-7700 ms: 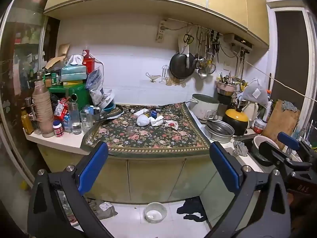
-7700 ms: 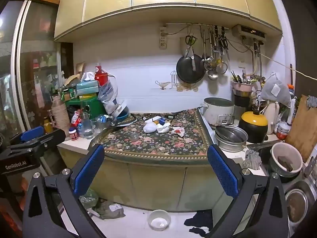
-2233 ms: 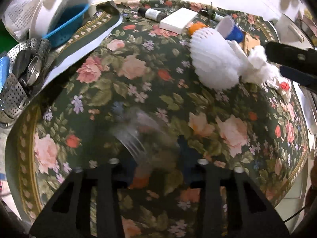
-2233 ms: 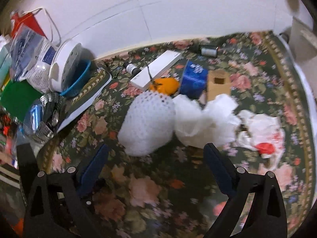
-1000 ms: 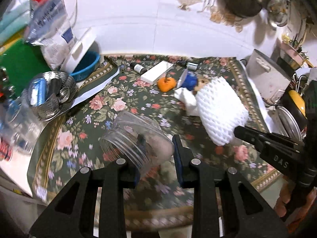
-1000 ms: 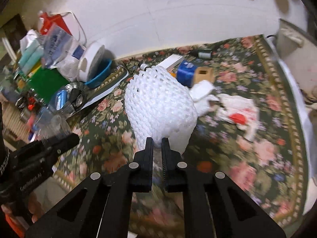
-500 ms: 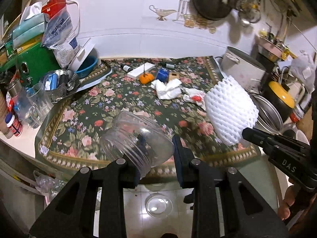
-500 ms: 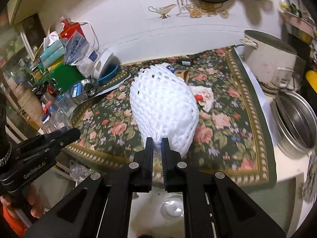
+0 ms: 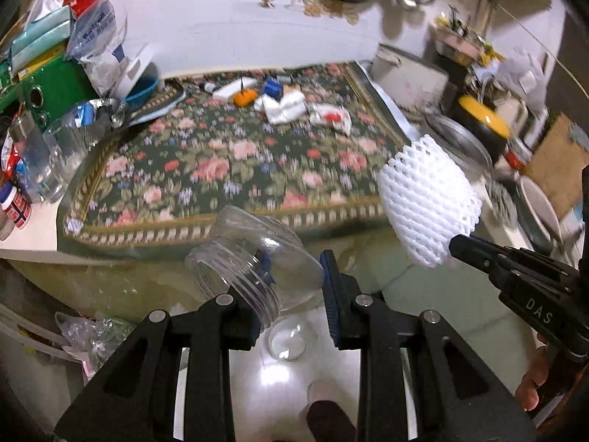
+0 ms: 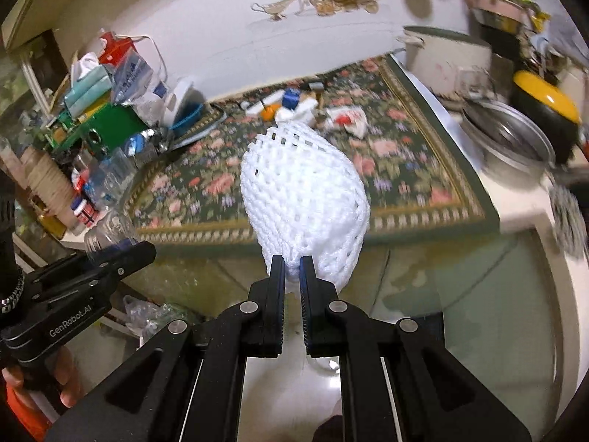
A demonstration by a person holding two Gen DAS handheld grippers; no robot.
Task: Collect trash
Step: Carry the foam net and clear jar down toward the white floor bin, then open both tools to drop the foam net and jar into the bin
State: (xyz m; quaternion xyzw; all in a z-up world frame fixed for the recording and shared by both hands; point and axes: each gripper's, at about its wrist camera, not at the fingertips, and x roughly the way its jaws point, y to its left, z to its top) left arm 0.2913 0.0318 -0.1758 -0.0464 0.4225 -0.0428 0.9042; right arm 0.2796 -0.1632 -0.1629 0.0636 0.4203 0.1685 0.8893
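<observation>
Jar, foam net lifted off counter, clamped.

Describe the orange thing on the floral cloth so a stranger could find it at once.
Start at the floral cloth covering the counter and go to its far edge by the white wall. In the litter there, a small round orange fruit lies beside a flat white box, left of a blue cup and crumpled white tissue. It is the only orange piece in that cluster.

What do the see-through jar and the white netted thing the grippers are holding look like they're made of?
The jar looks like clear glossy plastic: see-through wall, moulded screw threads at its mouth; glass can't be ruled out. The white net looks like soft matte foam mesh, the fruit-wrapping kind: open diamond lattice, pinched at one end.
</observation>
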